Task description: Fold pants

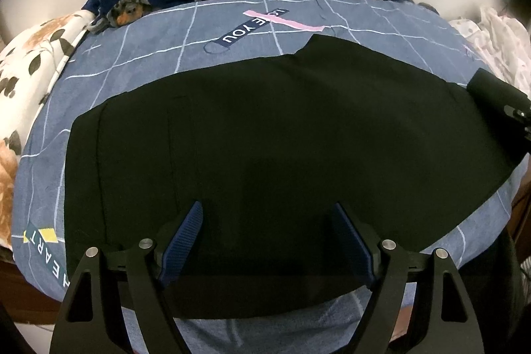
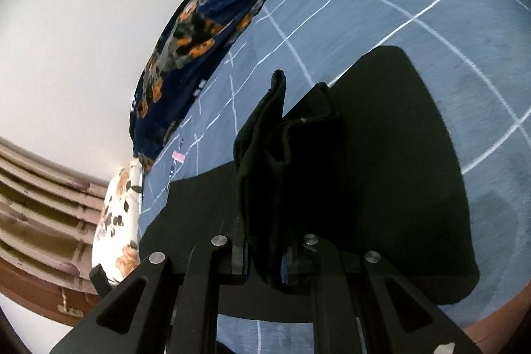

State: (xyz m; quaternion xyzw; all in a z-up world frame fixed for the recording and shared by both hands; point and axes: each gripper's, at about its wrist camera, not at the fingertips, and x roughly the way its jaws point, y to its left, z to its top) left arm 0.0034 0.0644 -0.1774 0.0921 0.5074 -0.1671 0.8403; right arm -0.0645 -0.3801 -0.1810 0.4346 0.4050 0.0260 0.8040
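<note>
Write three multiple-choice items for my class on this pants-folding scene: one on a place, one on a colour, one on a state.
1. Where do the pants lie?
A. On the grey-blue checked bedsheet
B. On a wooden floor
C. On a chair

2. What colour are the pants?
A. White
B. Black
C. Red

3. What state is the right tool in?
A. Open over bare sheet
B. Shut on a pillow
C. Shut on the pants

Key: 1 A, the sheet's white grid lines show all round the pants. 2 B, the cloth is black in both views. 3 C, a bunched fold of black cloth stands between its fingers; the left tool is open.
</note>
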